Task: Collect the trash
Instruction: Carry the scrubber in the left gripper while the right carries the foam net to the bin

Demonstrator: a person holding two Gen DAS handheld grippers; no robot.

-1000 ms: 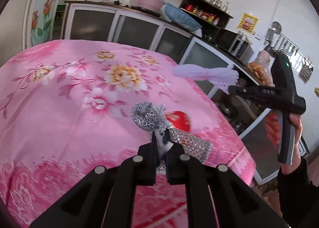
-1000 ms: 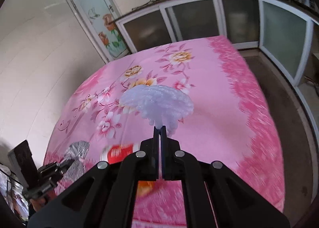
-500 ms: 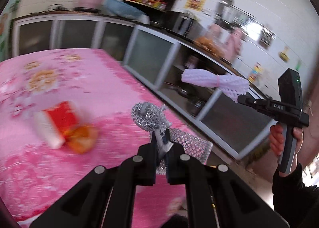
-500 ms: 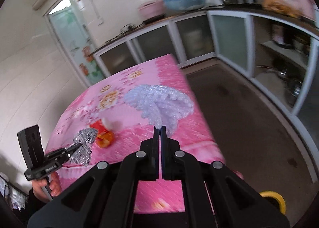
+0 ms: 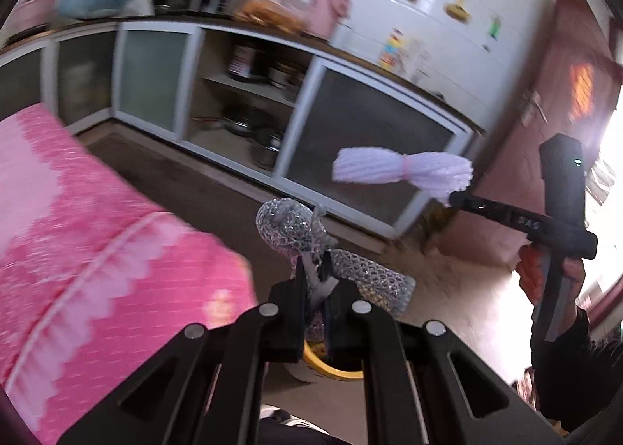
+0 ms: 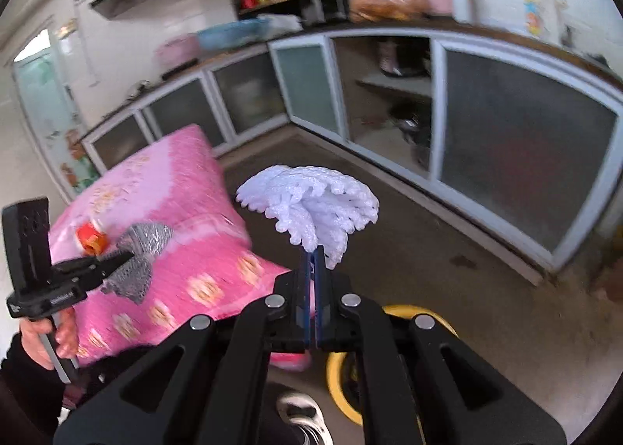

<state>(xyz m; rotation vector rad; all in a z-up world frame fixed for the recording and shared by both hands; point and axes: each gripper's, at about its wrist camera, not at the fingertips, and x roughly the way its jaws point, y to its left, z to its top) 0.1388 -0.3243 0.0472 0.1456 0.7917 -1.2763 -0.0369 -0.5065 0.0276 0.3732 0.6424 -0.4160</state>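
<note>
Both hands carry trash. The left gripper (image 5: 316, 281) is clamped shut on a silver mesh sleeve (image 5: 290, 226), which sticks up from the fingertips at center of the left wrist view, its other end flopping lower right. The right gripper (image 6: 311, 265) is closed tight on a thin edge of a white foam net (image 6: 311, 207), fanned out above the tips at frame center. A yellow-rimmed bin (image 6: 342, 371) sits on the floor low in the frame, mostly hidden behind the gripper bodies in both views. The pink tablecloth (image 5: 78, 242) fills the left side; more trash, a red-and-orange item (image 6: 90, 236), lies on it at mid left of the right wrist view. Risks: the foam net is pinched only at an edge and could slip mid-swing; light pieces may drift past the rim if let go too high or off-center; motion blur suggests fast movement, so aim could be off.
</note>
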